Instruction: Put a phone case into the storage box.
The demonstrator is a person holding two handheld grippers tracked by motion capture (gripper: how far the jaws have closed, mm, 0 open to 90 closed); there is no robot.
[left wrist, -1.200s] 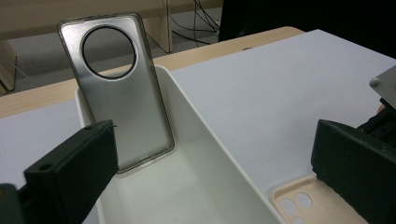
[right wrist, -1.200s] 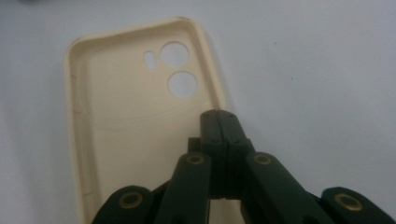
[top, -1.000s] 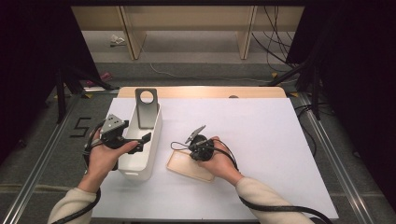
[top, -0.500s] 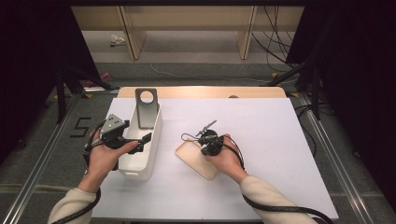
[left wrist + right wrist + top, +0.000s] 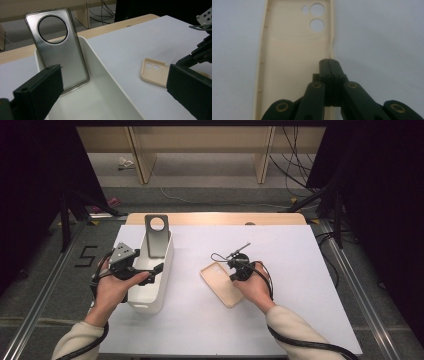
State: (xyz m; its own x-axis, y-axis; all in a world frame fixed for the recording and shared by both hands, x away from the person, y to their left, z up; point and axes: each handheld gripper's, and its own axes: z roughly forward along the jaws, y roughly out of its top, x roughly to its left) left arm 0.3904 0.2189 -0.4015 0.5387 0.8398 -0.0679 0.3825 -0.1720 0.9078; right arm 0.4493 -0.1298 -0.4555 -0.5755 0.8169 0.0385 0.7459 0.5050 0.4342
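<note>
A beige phone case lies open side up on the white table, its camera holes at the far end. My right gripper is shut on its right rim. A grey metallic phone case with a round hole leans upright against the far end of a white bin. My left gripper hovers open over the bin's middle with nothing between its jaws. The left gripper view also takes in the beige case and the right gripper beyond it.
The white sheet covers a wooden table whose bare edge runs along the back. Metal rails flank the table, with a "5" mark on the floor to the left. Cables and wooden legs lie behind.
My right gripper has slid the beige case to the right, away from the bin, and turned it a little. The left gripper has stayed over the bin.
</note>
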